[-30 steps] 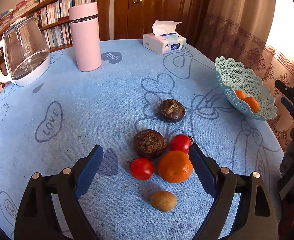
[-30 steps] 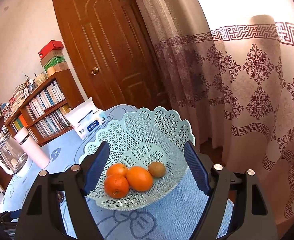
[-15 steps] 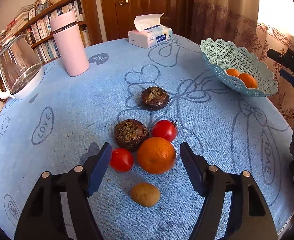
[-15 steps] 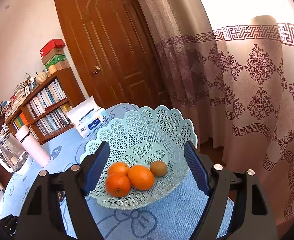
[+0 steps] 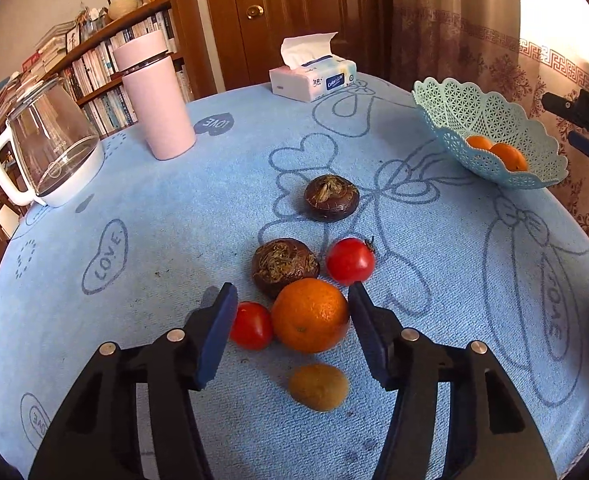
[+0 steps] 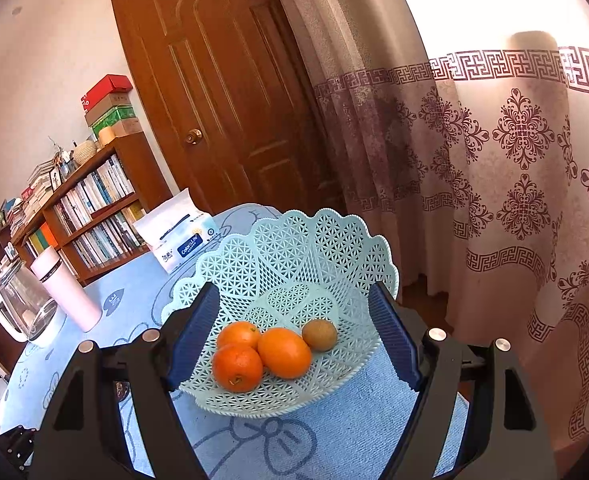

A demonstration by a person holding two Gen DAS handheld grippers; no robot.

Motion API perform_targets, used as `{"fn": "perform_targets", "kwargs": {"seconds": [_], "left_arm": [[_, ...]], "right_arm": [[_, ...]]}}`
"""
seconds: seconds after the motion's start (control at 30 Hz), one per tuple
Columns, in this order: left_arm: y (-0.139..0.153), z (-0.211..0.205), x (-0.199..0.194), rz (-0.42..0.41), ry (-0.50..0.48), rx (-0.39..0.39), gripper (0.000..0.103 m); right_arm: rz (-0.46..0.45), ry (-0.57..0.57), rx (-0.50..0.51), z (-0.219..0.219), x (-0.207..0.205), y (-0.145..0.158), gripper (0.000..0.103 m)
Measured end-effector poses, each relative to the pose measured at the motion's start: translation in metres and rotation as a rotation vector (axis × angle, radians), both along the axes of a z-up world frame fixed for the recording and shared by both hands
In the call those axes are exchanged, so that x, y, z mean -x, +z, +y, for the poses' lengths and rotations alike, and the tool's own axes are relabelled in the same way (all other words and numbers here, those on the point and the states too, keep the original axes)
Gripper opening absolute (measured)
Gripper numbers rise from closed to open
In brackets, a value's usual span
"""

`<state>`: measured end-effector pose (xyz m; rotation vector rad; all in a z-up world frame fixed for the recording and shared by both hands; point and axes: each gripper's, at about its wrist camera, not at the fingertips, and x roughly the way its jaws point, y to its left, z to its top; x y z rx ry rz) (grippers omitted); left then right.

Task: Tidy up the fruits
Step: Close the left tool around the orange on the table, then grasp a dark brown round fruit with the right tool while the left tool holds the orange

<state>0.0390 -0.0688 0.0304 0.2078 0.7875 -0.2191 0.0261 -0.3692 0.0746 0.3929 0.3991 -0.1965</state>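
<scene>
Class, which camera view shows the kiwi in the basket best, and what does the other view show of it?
The right wrist view: the kiwi lies in plain sight in the basket, beside three oranges. In the left wrist view the basket sits far off, its wall hides that kiwi, and only two oranges peek over the rim.

The blue tablecloth (image 5: 142, 208) carries the word "LOVE" in several printed hearts: one at centre left of the left wrist view, one upside down in a dark heart (image 5: 213, 123) near the pink tumbler (image 5: 156, 96), another sideways at the right edge, and one at the lower left. The tissue pack (image 5: 314, 78) near the top centre shows a blue label whose small print cannot be made out there; in the right wrist view it appears to read "Color&Life". The letters "DA" stand on the black gripper (image 5: 586, 120) at the far right edge.
</scene>
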Motion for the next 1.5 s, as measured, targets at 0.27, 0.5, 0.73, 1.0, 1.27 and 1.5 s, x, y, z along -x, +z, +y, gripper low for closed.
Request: {"fn": "perform_targets", "kwargs": {"seconds": [0.27, 0.5, 0.73, 1.0, 1.27, 1.5], "left_arm": [[-0.007, 0.041, -0.004, 0.042, 0.106, 0.027, 0.059], [0.001, 0.055, 0.008, 0.029, 0.123, 0.046, 0.059], [0.004, 0.062, 0.033, 0.019, 0.106, 0.048, 0.060], [0.000, 0.060, 0.054, 0.047, 0.076, 0.072, 0.060], [-0.012, 0.049, 0.062, 0.094, 0.032, 0.083, 0.049], [-0.012, 0.053, 0.066, 0.094, 0.040, 0.124, 0.039]], "right_arm": [[0.002, 0.001, 0.002, 0.000, 0.000, -0.001, 0.078], [0.004, 0.000, 0.002, 0.001, 0.000, -0.002, 0.078], [0.006, 0.003, 0.001, 0.002, 0.000, -0.003, 0.078], [0.006, -0.001, 0.002, 0.001, 0.001, -0.003, 0.078], [0.005, 0.002, 0.007, 0.002, 0.001, -0.002, 0.078], [-0.002, 0.015, 0.017, 0.005, 0.003, -0.001, 0.078]]}}
